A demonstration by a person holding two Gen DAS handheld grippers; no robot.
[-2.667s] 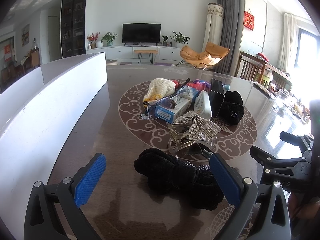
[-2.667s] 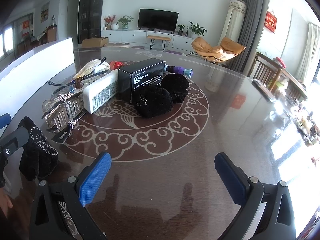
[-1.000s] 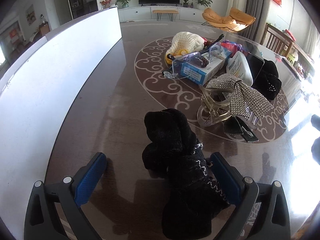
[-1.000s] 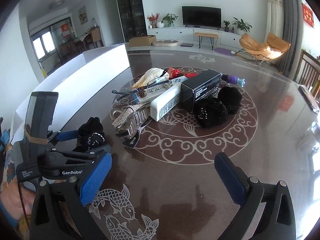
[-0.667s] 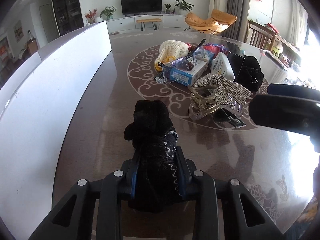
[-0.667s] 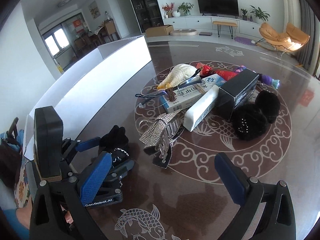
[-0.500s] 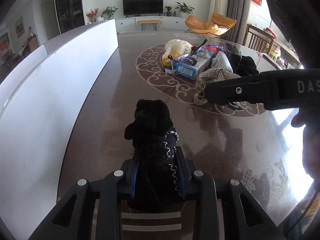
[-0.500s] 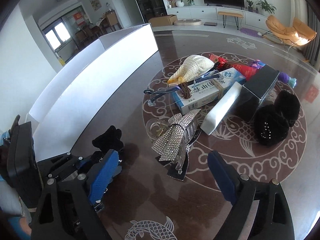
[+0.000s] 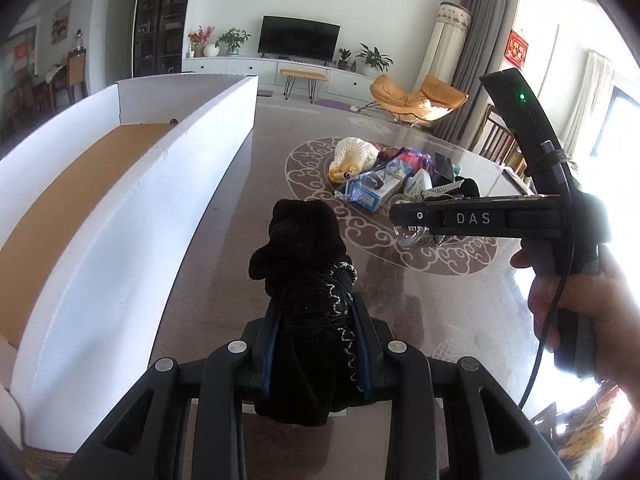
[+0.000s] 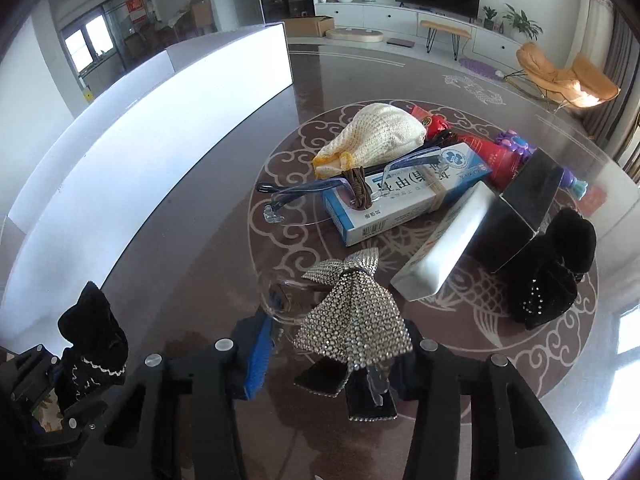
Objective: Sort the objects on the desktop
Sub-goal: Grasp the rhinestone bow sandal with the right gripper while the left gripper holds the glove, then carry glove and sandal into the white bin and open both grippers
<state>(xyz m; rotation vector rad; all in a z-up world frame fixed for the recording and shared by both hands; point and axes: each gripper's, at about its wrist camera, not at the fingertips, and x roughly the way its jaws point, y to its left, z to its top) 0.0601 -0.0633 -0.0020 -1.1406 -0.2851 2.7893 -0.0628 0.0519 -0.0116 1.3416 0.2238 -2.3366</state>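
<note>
The black bow is clamped in the left gripper, the box at nine o'clock. The right gripper is closed around the rhinestone clip; its dangling ribbon could snag the pile if lifted carelessly

Living room, daylit. White rear wall carries a black flat-screen television at upper centre, above a long white low cabinet holding potted green plants. A small wooden bench on thin black legs stands before the cabinet. An orange lounge chair sits at centre right, beside grey floor-length curtains. Tall dark glass-fronted shelving occupies the upper left. Strong glare enters through the window at the right edge. The glossy brown surface with pale scroll pattern reflects that light.
</note>
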